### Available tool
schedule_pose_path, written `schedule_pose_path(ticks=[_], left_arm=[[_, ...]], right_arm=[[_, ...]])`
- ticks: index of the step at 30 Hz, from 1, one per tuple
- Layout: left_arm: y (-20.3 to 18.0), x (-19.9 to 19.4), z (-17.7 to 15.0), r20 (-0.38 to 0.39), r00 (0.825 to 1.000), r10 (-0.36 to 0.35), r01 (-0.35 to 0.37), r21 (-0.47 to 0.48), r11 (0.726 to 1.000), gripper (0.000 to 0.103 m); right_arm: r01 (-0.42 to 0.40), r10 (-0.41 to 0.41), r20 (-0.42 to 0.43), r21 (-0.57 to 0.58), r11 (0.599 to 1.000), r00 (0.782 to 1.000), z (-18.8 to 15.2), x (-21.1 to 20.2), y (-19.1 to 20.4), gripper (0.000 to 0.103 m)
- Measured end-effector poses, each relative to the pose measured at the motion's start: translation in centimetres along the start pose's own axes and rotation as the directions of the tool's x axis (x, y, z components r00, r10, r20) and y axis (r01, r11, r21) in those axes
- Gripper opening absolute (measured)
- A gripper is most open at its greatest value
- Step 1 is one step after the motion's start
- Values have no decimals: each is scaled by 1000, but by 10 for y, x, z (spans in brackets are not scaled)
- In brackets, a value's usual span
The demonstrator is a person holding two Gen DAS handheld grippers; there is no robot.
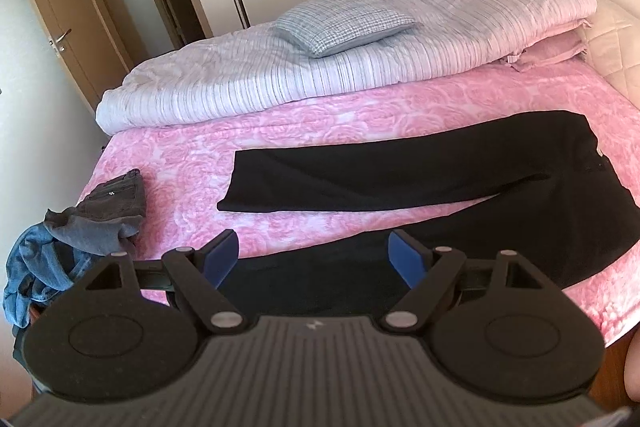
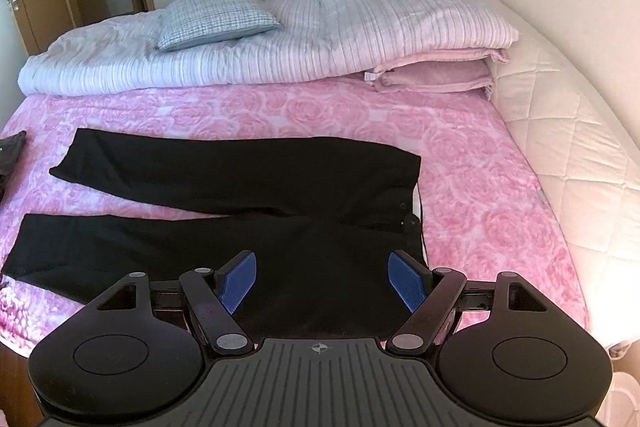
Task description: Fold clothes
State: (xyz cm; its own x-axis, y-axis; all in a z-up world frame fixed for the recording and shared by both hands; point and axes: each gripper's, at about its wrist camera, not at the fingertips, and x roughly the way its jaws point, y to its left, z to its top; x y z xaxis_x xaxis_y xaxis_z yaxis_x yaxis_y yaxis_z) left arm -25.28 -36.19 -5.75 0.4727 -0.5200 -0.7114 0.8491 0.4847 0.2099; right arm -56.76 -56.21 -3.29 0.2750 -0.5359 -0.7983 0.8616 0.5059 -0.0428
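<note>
While both grippers, left [image 1: 312, 259] & right [image 2: 322, 281], hang wide w/ nothing held, black trousers [image 2: 240, 167] lie flat on the pink bedspread [image 2: 480, 187], legs splayed. Risk: pinching bedspread w/ fabric, dragging it along.

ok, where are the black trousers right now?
Black trousers lie flat on the pink bedspread, legs apart, just ahead of both open grippers, with the folded duvet behind them.

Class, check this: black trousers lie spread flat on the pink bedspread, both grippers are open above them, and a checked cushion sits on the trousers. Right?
Not quite. The checked cushion sits on the striped duvet, not the black trousers, as the right wrist view shows. The rest holds.
</note>
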Motion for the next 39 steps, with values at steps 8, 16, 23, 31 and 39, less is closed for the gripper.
schedule_pose_path(ticks=[8,16,23,31,39], left_arm=[[-19,7,-16,-66,998,-3,5,27,1000,79],[-33,17,-44,-105,994,8,2,92,996,79],[-41,56,-90,-79,996,46,-23,269,963,79],[-44,145,-177,-79,996,27,26,597,801,79],[-28,233,-241,-129,992,14,95,794,601,64]], right_arm=[[-31,26,-67,-62,998,997,-11,14,14,77],[-42,31,-125,-91,995,992,-31,34,18,77],[-11,-17,-112,-245,970,994,-79,65,21,77],[80,-134,-41,-618,782,990,-175,146,32,76],[83,-149,-29,-721,688,988,-209,204,35,68]])
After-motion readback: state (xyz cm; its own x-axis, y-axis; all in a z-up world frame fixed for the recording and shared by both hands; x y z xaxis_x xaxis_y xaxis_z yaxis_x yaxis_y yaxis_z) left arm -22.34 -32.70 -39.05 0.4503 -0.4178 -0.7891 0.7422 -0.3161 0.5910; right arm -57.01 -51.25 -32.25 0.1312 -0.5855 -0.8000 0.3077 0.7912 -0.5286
